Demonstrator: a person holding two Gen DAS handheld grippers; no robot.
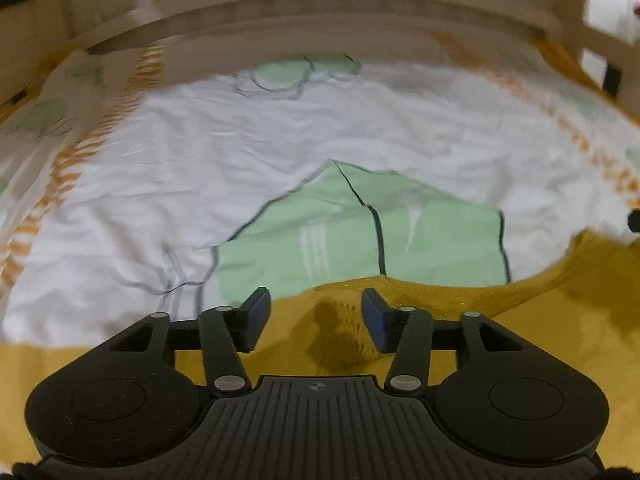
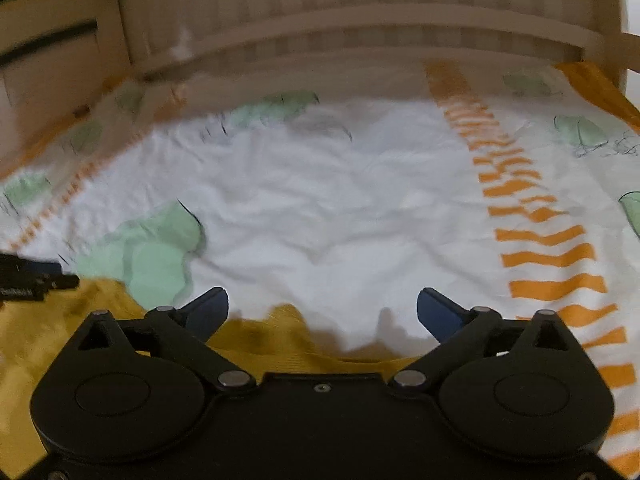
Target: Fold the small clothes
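Your left hand-held gripper [image 1: 316, 320] stands with its jaws parted and nothing between the pads; the mustard-yellow knit garment [image 1: 520, 320] lies on the bed right beneath and just ahead of it. Your right hand-held gripper [image 2: 322, 316] is spread wide and empty too, poised over the garment's far edge [image 2: 280, 336], where the yellow gives way to sheet. Most of the cloth spreads toward your left side in the right wrist view, so its long axis seems to run across both of you, from one hand to the other, and your left hand sits nearer its bulk. For the next fold, you probably need each hand on its own end of that near span. Beyond lies a wrinkled white bedsheet [image 1: 200, 152] with green patches and orange stripes. Farthest off, a pale wooden slatted headboard [image 2: 360, 20] closes the bed, blurred.
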